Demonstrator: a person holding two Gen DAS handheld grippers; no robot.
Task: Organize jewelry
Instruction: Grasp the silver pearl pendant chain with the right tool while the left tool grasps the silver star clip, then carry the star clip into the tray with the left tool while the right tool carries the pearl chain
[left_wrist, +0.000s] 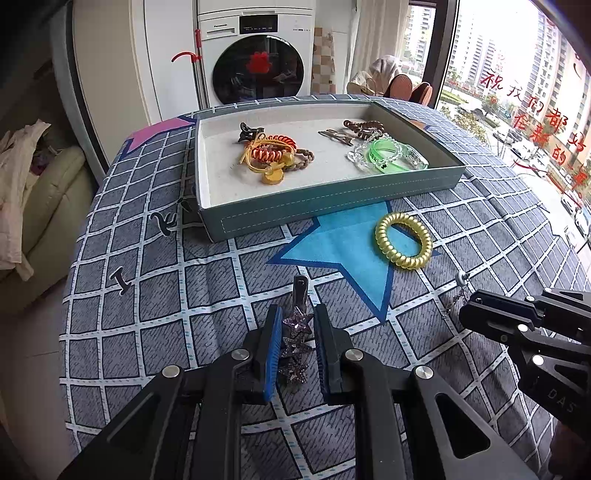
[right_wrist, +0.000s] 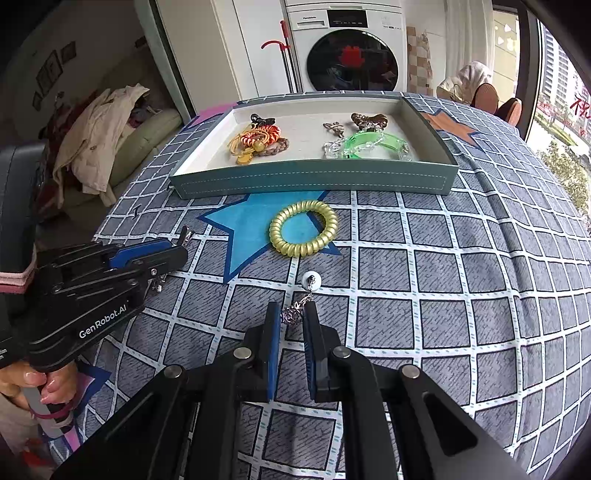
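Observation:
My left gripper (left_wrist: 297, 317) is closed around a purple star hair clip (left_wrist: 295, 332) lying on the checked cloth; its blue pads touch the clip's sides. My right gripper (right_wrist: 291, 314) is closed around a silver dangling earring (right_wrist: 295, 312) whose white round stud (right_wrist: 311, 279) lies just ahead of the fingertips. The right gripper also shows at the right edge of the left wrist view (left_wrist: 517, 321). A yellow spiral hair tie (left_wrist: 403, 240) (right_wrist: 303, 228) lies on the cloth in front of the grey-green tray (left_wrist: 332, 205) (right_wrist: 314, 182).
The tray holds orange and yellow hair ties (left_wrist: 267, 151), a green bracelet (left_wrist: 391, 155), a clear chain bracelet and brown clips. The cloth (right_wrist: 443, 277) covers a rounded surface that drops away at both sides. A washing machine (left_wrist: 258, 51) stands behind.

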